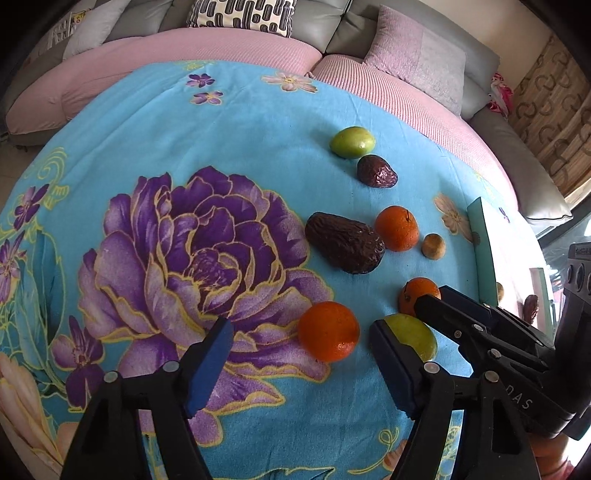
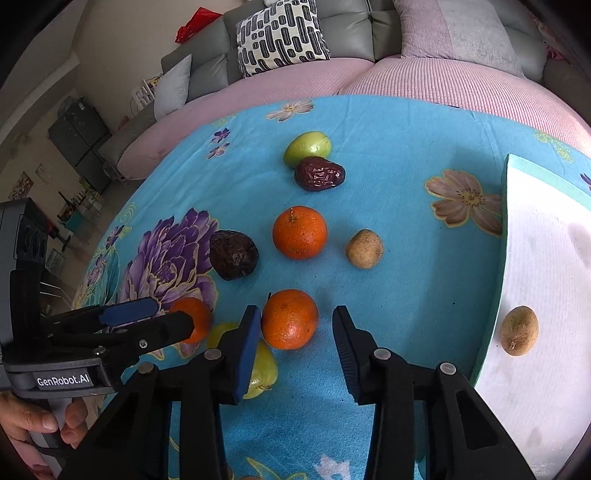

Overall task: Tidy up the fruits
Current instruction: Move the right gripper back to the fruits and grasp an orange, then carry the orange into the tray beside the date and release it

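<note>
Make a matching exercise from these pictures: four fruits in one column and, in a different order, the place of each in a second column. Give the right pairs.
Things
1. small tan round fruit
2. orange mandarin
3. smooth green fruit
4. large wrinkled dark brown fruit

Places
A. far end of the blue cloth, next to a wrinkled red-brown date
B. on the white tray
C. at the purple flower print
D. between the open fingers of the right hand-held gripper

Pairs: 1-B, 2-D, 3-A, 4-C

Both wrist cameras look forward and down, close over the floral blue worktop (image 1: 221,122), facing the sofa (image 2: 343,33); they share the scattered fruit.
</note>
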The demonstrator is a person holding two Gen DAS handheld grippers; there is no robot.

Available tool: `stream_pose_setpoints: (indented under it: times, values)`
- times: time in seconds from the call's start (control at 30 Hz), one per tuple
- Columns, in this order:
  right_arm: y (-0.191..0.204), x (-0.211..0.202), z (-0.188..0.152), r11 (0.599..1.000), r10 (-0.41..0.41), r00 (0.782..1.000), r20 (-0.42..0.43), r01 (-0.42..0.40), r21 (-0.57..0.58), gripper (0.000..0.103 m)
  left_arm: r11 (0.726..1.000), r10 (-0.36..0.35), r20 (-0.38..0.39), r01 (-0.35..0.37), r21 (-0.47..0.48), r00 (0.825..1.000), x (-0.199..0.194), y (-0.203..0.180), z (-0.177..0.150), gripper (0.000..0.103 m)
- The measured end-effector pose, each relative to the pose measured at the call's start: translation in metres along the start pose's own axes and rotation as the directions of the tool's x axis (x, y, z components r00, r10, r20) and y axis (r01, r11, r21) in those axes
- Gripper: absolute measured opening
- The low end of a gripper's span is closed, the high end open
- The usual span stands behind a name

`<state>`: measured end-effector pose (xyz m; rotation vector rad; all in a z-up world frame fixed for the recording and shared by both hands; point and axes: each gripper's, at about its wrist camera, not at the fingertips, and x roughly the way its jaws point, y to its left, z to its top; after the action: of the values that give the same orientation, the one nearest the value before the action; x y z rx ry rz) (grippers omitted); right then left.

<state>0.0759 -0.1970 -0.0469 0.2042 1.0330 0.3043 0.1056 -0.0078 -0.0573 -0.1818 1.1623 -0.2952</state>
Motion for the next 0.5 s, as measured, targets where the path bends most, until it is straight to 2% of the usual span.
stream_pose_setpoints:
  times: [0.13, 0.3, 0.5]
  values:
    - [0.000, 0.001, 0.000, 1.000, 0.009, 1.000, -0.003, -0.009, 0.005, 0.039, 1.000, -0.012, -0.016, 0.012, 0.007, 1.000, 0.003, -0.002, -0.001, 0.061]
    - [0.001, 0.000, -0.001, 1.000, 0.024, 1.000, -0.003, -0.024, 0.007, 0.034, 0.998, -0.068, -0.032, 0.068, 0.009, 0.997, 0.007, -0.008, 0.001, 0.041]
    - [-0.005, 0.003, -0.001, 0.997, 0.059, 0.998, -0.007, -0.059, 0.056, 0.034, 0.997, -0.071, -0.031, 0.071, 0.018, 0.997, 0.008, -0.011, 0.002, 0.038]
